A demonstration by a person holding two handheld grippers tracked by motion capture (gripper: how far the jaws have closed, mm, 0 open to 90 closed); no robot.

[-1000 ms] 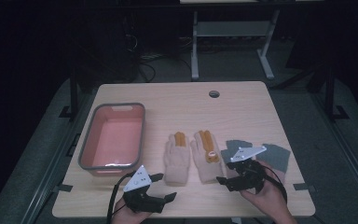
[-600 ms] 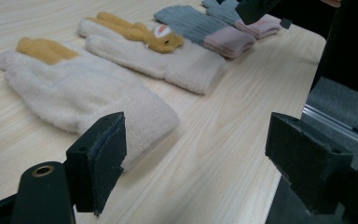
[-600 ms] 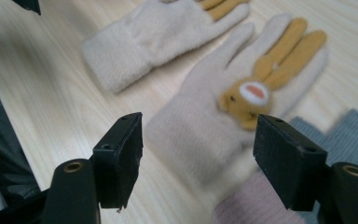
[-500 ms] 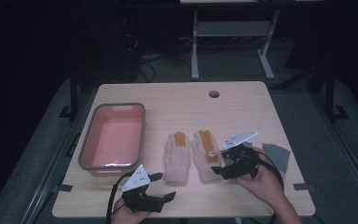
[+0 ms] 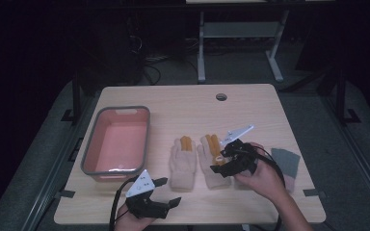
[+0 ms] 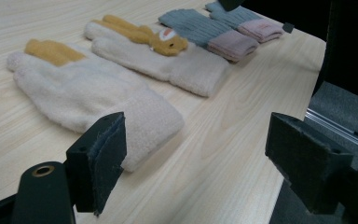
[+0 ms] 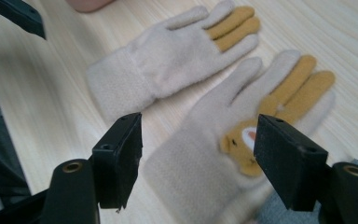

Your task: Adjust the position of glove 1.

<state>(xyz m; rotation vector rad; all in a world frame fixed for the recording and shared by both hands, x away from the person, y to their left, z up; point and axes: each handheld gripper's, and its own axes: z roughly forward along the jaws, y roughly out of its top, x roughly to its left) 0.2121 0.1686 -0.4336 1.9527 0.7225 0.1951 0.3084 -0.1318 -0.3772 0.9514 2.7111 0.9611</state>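
Two cream gloves with orange fingers lie side by side, palms flat, on the wooden table. The left one is plain. The right one carries a small bear face. My right gripper hovers open just above the bear glove, jaws spread across its palm and cuff. My left gripper is open near the table's front edge, pointing at the plain glove's cuff, holding nothing.
A pink basin with a grey rim stands at the left, with nothing in it. A pair of grey gloves with pink cuffs lies at the right edge. A cable hole sits at the table's back.
My right gripper has moved left from over the grey gloves to over the bear glove. The left gripper has stayed put.
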